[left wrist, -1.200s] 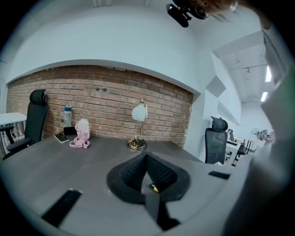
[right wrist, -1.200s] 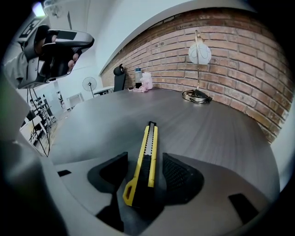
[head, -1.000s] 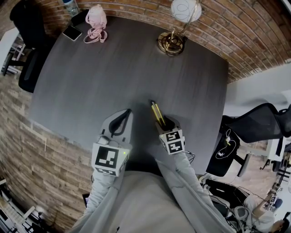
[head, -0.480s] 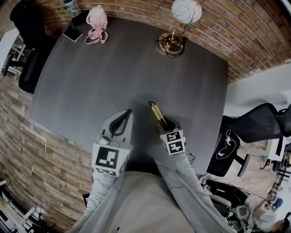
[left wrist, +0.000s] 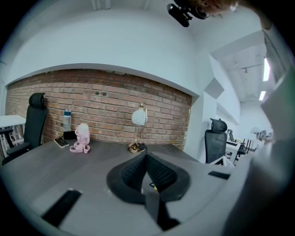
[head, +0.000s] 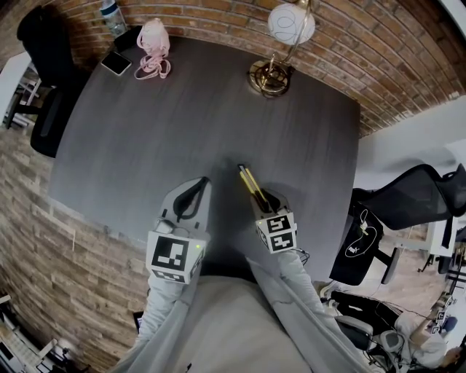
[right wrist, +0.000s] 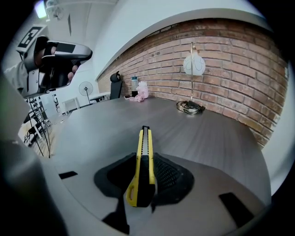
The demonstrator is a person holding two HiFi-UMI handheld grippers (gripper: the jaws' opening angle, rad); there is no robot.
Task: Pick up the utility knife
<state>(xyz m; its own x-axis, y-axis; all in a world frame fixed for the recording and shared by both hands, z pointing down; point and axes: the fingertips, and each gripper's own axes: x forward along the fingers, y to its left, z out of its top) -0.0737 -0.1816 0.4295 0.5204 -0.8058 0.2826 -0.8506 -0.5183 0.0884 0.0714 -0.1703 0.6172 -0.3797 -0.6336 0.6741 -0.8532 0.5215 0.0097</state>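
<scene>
The utility knife is yellow and black, and its blade end points away from me over the dark grey table. My right gripper is shut on the knife's rear half, with the black pads pressed on both its sides. The head view shows the utility knife sticking out ahead of the right gripper, slightly above the table near its front edge. To its left, my left gripper is shut and holds nothing. Its closed tips show in the left gripper view.
A brass desk lamp with a white globe stands at the table's far right. At the far left corner lie a pink strap bundle, a phone and a bottle. Black office chairs stand beside the table, and brick walls surround it.
My right gripper has risen slightly with the knife in it. The left gripper has stayed where it was.
</scene>
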